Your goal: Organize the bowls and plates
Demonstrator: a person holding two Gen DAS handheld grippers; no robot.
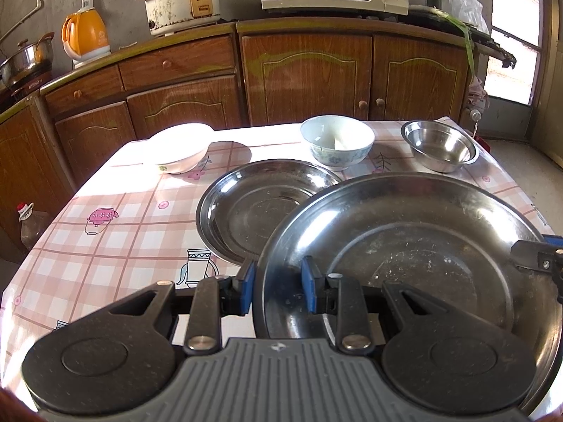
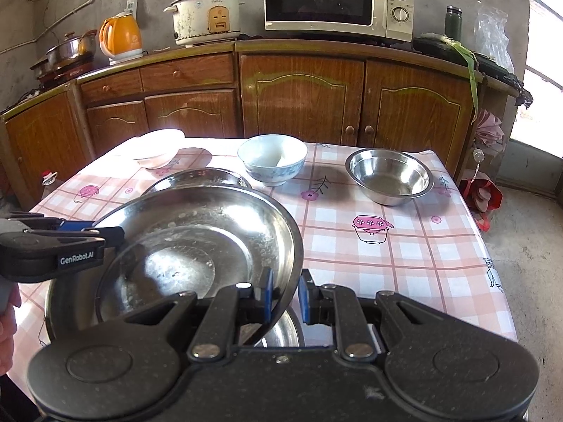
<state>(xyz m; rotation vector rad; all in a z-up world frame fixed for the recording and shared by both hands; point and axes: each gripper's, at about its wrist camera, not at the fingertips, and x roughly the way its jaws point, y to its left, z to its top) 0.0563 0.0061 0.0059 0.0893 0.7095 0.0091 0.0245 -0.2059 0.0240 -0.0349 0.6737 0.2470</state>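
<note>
Big steel plate [image 1: 415, 246], scuffed and streaked inside, is up off the surface [image 1: 116, 218] and tilted; left hand-held gripper [image 1: 278, 281] is clenched on its near-left rim, right hand-held gripper [image 2: 285, 293] clamped on its right rim; just beyond both, a second steel plate [image 1: 253, 207] lies flat, partly under the raised one; further ahead stand a white bowl [image 1: 179, 151], a blue-patterned bowl [image 1: 337, 146] and a steel bowl [image 1: 440, 146], well apart; only the right wrist view shows more steel [image 2: 281, 330] beneath the raised plate, and a bare hand [image 2: 7, 316] at the left edge.
</note>
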